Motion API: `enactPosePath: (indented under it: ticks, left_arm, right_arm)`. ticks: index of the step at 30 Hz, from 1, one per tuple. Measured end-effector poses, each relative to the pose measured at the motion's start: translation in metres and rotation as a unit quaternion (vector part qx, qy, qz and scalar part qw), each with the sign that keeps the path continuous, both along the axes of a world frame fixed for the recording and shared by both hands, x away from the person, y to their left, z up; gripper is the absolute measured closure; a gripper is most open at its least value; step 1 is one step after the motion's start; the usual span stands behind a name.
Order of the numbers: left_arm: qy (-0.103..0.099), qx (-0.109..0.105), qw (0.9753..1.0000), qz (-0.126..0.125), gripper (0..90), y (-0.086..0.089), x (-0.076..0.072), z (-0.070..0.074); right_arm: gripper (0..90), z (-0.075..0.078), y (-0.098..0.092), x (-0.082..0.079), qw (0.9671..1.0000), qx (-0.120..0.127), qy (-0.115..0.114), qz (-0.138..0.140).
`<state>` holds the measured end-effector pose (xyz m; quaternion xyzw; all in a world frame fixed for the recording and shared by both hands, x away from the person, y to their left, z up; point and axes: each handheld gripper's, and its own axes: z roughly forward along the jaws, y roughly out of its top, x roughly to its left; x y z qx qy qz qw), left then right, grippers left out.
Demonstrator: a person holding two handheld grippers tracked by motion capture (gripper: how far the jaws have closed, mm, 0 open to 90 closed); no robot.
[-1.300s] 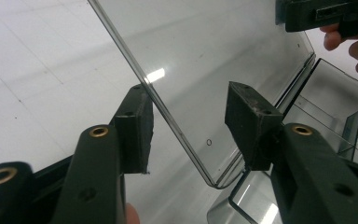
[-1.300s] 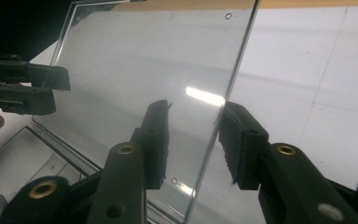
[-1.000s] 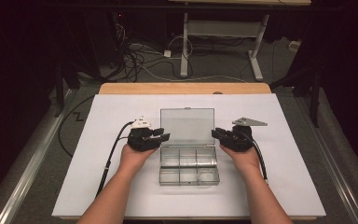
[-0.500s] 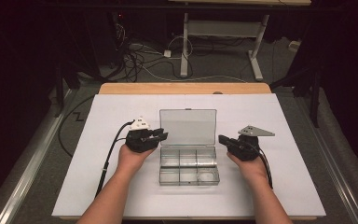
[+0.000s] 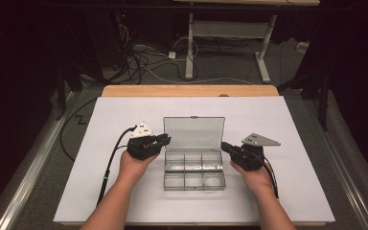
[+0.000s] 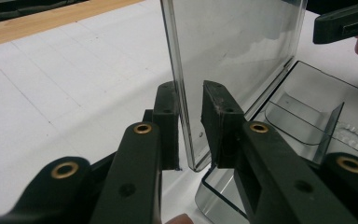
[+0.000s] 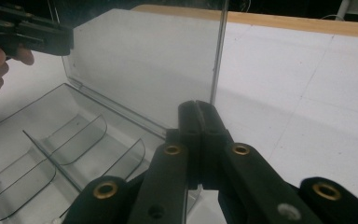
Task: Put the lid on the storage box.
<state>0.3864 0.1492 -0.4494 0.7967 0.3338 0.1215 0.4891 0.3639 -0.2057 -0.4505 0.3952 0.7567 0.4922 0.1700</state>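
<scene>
A clear plastic organizer box (image 5: 194, 167) sits near the middle of the white counter (image 5: 100, 124), its lid (image 5: 194, 132) standing open on the far side of the tray. The tray is split by clear dividers into compartments; in the left gripper view a row of small pale beads (image 6: 354, 133) lies in 1 of them.

The left hand-held gripper (image 5: 163, 140) is at the box's left side, level with the lid's lower left corner. In the left gripper view its 2 jaws stand apart on either side of the lid's edge; the left-hand one is close against the clear sheet and the right-hand one shows a gap, so the lid is straddled, not squeezed.

The right hand-held gripper (image 5: 226, 146) is just off the box's right side, beside the lid's lower right corner. In the right gripper view its jaws are pressed together with nothing between them, the lid's upright edge rising just beyond their tips.
</scene>
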Motion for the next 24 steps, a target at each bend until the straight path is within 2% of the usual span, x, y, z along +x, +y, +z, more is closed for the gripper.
enactPosePath:
  ticks: [6, 12, 24]
  left_arm:
    - [-0.007, 0.006, 1.0, -0.002, 74.4, 0.0, -0.004, 0.002]
    - [-0.015, 0.006, 0.9999, -0.004, 74.4, -0.001, -0.009, 0.001]
    - [-0.023, 0.017, 0.9996, -0.008, 73.8, -0.001, -0.016, 0.003]
  right_arm:
    - [90.0, -0.002, 0.006, -0.001, 0.9999, 0.007, 0.009, 0.009]
    - [90.0, -0.002, 0.014, -0.004, 0.9998, 0.004, 0.004, 0.021]
    - [90.0, 0.002, 0.017, -0.007, 0.9998, 0.006, 0.001, 0.021]
